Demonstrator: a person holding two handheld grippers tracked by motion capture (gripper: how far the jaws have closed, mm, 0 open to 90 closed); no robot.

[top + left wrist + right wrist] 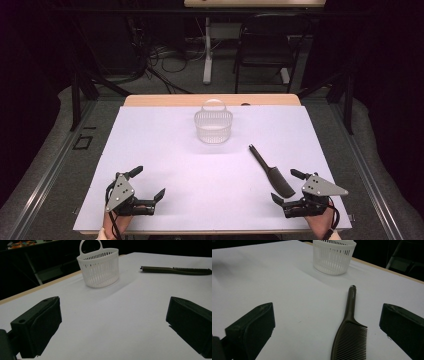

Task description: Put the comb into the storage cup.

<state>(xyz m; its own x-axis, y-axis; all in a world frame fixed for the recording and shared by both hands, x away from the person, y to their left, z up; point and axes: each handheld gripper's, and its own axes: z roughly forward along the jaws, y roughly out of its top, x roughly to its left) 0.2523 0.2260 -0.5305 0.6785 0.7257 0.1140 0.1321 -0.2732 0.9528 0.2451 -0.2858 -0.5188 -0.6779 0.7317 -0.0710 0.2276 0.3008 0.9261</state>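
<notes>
A white slatted basket (213,125) with a hoop handle stands upright on the white table sheet (165,150), towards the far middle. A dark comb (272,172) lies flat to the right, handle pointing towards the basket. My left gripper (148,183) rests open near the front left edge, nothing between its jaws; ahead of it stand the basket (98,266) and the comb (175,270). My right gripper (288,187) is open at the front right, just beside the comb's toothed end. From its own camera the comb (348,327) lies between the spread jaws, with the basket (333,255) beyond.
The sheet covers a wooden table whose far edge (210,100) shows as a tan strip. Beyond it stand a black folding chair (267,47) and a white desk leg (207,50) among floor cables. Dark rails run along both sides of the table.
</notes>
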